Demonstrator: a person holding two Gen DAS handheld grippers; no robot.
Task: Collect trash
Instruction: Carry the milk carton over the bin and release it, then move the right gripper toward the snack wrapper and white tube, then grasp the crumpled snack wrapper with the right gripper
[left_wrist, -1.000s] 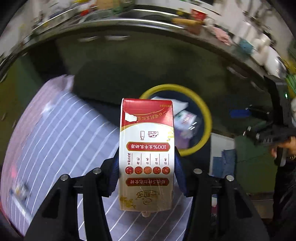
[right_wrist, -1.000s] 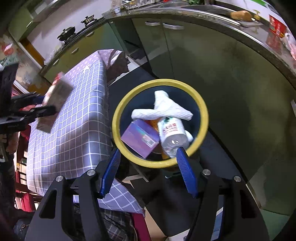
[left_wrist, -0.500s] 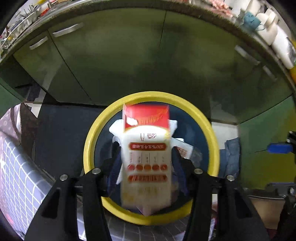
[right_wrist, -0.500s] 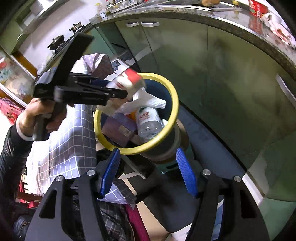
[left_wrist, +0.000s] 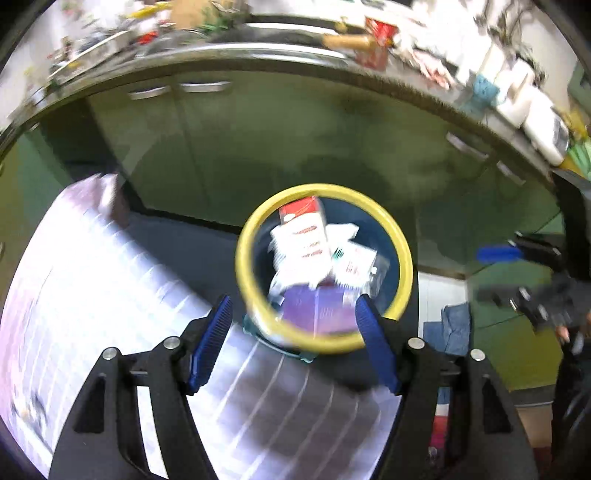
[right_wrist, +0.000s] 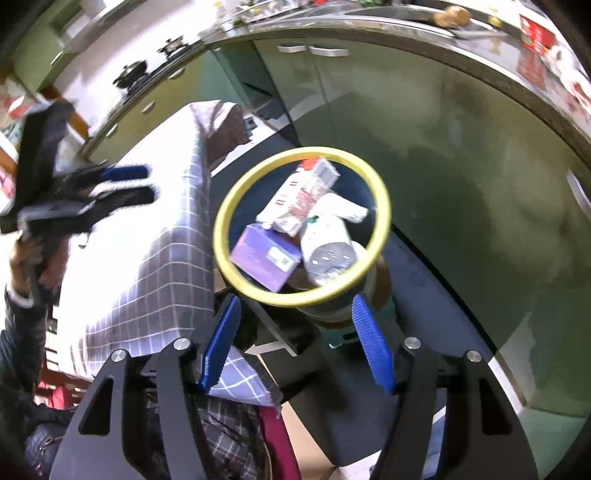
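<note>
The red and white milk carton (left_wrist: 301, 236) lies inside the yellow-rimmed bin (left_wrist: 243, 266), on top of a purple box (left_wrist: 317, 310). My left gripper (left_wrist: 291, 332) hangs above the near rim with its jaws opening and nothing between them. In the right wrist view the carton (right_wrist: 299, 199) rests in the bin (right_wrist: 218, 229) beside the purple box (right_wrist: 264, 258), a plastic bottle (right_wrist: 327, 247) and a white tissue (right_wrist: 343, 206). My right gripper (right_wrist: 295, 339) stands open and empty just in front of the bin. The left gripper (right_wrist: 147, 182) shows blurred at the left.
A table under a purple checked cloth (right_wrist: 159, 240) stands left of the bin. Green cabinet doors (left_wrist: 229, 147) curve behind it under a cluttered counter (left_wrist: 369, 44). A blue cloth (left_wrist: 454, 325) lies on the floor at the right.
My left gripper has let go of the carton, which now lies in the bin. Its jaws stand wider and it has drawn back from over the bin. The right gripper has barely moved.
</note>
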